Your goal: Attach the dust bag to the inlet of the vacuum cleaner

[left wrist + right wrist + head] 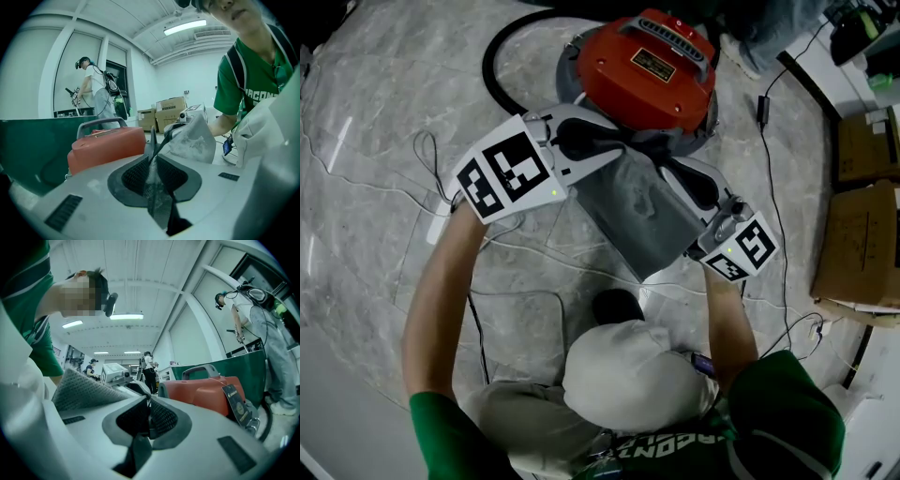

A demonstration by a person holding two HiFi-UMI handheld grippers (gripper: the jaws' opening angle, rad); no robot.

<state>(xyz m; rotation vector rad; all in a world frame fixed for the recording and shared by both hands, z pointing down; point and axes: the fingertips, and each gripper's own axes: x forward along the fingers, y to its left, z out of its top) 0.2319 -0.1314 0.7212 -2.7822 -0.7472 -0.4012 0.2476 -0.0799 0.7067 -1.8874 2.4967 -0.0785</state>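
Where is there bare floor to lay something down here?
Bare marble floor lies at the upper left, between the black hose and the picture's edge. It is crowded around the red vacuum cleaner, under the dust bag, and toward the cardboard boxes, where a black cable runs.

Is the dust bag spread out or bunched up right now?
Spread out: the grey dust bag lies flat between the left tool and the right tool, beside the red vacuum cleaner.

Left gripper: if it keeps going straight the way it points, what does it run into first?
The dust bag its jaws pinch, bunched right ahead. The red vacuum cleaner sits off to the side of that line, though depth is unclear.
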